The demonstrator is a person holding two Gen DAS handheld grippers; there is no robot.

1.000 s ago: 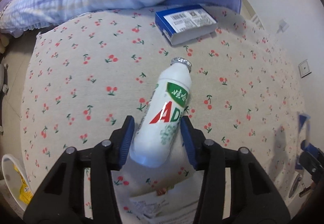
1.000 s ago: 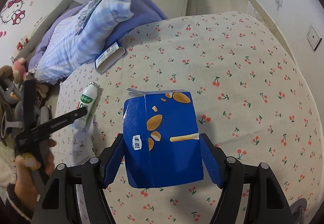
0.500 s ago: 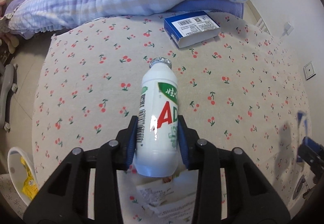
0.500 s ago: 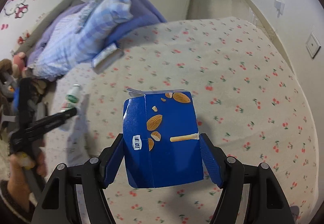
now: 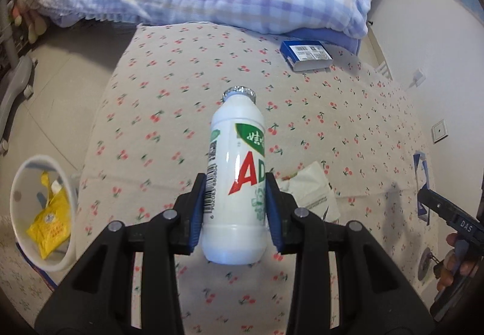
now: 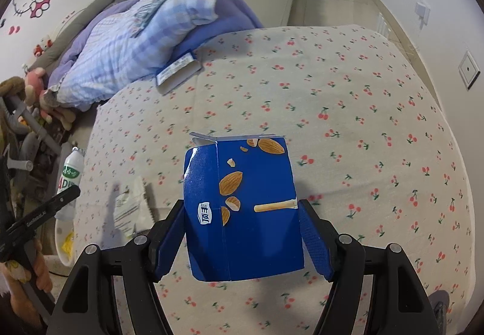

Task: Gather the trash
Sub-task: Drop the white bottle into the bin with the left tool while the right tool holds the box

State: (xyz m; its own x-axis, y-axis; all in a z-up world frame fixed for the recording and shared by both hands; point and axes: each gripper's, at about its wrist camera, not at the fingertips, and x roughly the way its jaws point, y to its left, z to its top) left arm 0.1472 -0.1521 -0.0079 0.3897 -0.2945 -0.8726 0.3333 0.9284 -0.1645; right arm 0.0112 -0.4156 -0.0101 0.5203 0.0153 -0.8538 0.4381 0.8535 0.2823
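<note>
Left gripper (image 5: 234, 208) pinching bottle (image 5: 234, 183); right gripper (image 6: 242, 232) pinching blue carton (image 6: 242, 208); bin (image 5: 18, 232) clear only left view

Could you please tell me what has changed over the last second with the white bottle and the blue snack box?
The left gripper, open around the lying white bottle a second ago, has shut on it and lifted it off the cherry-print bed, toward the white bin on the floor. The crumpled wrapper has come into view behind it. The right gripper keeps its hold on the blue snack box, unchanged.
</note>
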